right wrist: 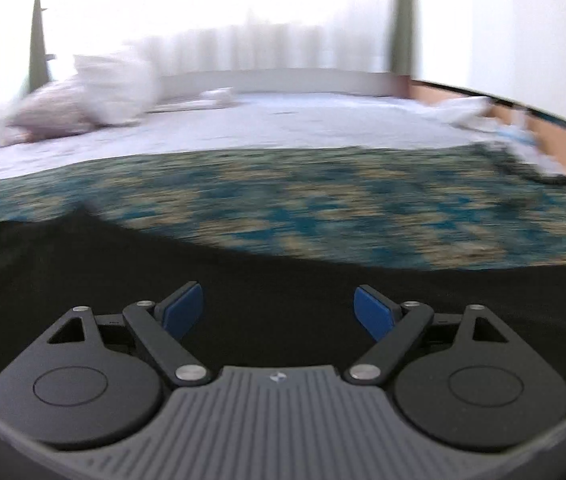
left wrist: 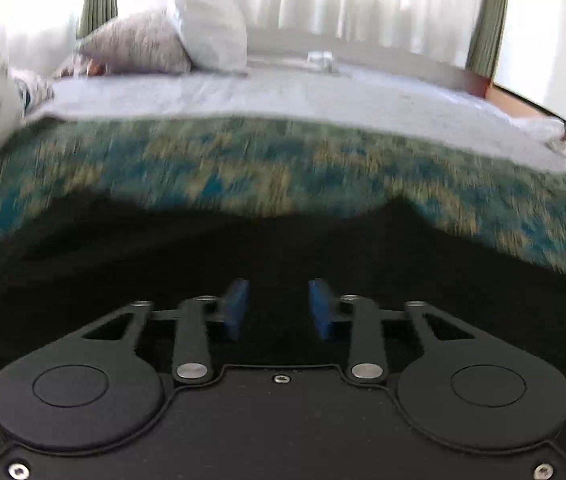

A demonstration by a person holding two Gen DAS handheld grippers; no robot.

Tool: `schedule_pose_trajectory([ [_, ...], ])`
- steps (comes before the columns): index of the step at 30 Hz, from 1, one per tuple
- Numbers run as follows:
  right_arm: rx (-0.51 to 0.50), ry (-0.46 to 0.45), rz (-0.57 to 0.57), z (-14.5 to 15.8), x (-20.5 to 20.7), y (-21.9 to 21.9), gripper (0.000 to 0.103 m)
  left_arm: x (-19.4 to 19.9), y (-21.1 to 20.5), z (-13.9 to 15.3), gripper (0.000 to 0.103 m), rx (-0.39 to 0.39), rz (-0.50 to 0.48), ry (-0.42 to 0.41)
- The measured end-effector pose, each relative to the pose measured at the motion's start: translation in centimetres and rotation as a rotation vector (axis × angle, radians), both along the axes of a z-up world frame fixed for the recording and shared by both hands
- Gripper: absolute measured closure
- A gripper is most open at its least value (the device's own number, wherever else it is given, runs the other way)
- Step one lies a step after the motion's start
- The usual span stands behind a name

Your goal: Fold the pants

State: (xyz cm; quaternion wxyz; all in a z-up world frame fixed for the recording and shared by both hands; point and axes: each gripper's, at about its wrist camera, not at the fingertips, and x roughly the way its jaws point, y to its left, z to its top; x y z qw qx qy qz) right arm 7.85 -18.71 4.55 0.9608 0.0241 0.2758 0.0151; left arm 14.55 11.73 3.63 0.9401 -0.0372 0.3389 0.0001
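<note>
**Hand-held grippers above black pants on bed**

Left hand-held gripper [left wrist: 279,308]: blue pads narrowly parted, nothing between them. Right hand-held gripper [right wrist: 279,310]: blue pads spread wide, holding nothing. Beneath both lie the black fabric pants [left wrist: 243,248], spread on a teal-and-tan patterned blanket [left wrist: 283,160] covering the bed's pale grey sheet [left wrist: 283,92]. White and grey pillows [left wrist: 207,28] sit beyond.

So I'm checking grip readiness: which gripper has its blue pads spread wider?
The right gripper: its pads angle far apart over the black pants; the left gripper shows a narrower gap.
</note>
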Motion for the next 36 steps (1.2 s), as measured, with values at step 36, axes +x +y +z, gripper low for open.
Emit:
schedule_pose_trajectory([
  [36,0.577,-0.174,-0.913,-6.0,-15.3,-22.8,0.015,-2.3,-1.3,-3.5,0.065,0.196,0.009,-0.061],
])
